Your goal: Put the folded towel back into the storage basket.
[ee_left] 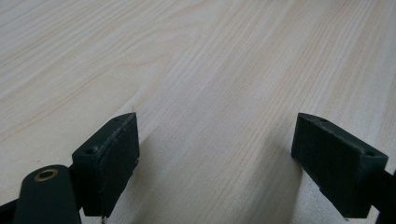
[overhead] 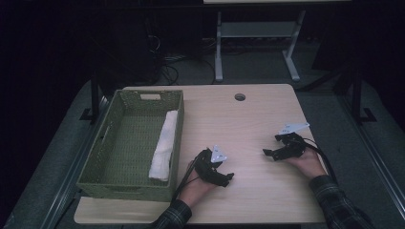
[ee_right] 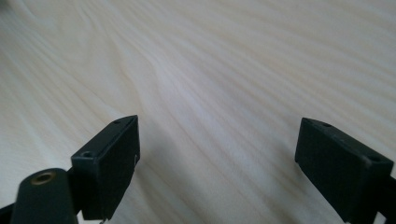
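Below, a pale wood-grain worktop (overhead: 258,124) with a round hole (overhead: 239,97) near its far edge. At its left side, a green woven basket (overhead: 106,157), long and rectangular, with a slot handle in the far wall. Inside, along the basket's right wall, a rolled white cloth (overhead: 164,145), lying lengthwise and touching that wall. Near the worktop's front, just right of the basket, the left hand (overhead: 195,187) around the left gripper (overhead: 228,178), pointing right and low over the bare wood. Well apart to the right, the right hand (overhead: 306,163) around the right gripper (overhead: 267,153), pointing left toward the other. Between the two, nothing but bare wood. On top of each, a grey three-cornered plate. Seen along the left gripper (ee_left: 215,154), jaws standing wide apart, only wood grain between them, shadows close under the pads. Seen along the right gripper (ee_right: 217,158), the same: jaws spread wide, nothing held, wood beneath. Both well clear of the cloth.
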{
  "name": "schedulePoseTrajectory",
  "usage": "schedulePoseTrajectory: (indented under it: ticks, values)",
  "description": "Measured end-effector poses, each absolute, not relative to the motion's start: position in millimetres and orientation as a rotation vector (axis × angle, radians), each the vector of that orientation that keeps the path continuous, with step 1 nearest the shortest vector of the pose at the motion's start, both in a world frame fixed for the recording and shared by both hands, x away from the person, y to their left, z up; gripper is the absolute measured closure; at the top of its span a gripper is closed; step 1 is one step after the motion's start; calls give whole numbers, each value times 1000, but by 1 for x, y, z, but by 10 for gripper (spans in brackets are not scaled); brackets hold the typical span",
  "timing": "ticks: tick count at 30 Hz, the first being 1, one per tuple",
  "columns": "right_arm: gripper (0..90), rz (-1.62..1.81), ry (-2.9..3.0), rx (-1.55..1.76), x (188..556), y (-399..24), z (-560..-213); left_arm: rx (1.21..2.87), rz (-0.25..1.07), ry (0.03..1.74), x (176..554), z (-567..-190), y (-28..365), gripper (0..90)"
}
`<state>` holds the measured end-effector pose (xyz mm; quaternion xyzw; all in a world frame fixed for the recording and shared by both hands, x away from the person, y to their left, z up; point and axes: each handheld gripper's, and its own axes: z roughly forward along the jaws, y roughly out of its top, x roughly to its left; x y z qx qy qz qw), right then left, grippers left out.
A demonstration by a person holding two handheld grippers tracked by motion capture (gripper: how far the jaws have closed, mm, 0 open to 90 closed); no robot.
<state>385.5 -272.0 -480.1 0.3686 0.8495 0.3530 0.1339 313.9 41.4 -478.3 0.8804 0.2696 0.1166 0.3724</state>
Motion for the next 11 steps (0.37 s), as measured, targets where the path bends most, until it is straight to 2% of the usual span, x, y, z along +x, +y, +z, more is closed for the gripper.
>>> schedulePoseTrajectory:
  ticks: [2, 11]
  values:
    - [80, 1053, 2455, 1055, 385, -271, -483, 2259, 295, 687, 314, -478, 41, 133]
    - [71, 1054, 2456, 1055, 385, -271, -484, 2259, 296, 688, 314, -478, 41, 130]
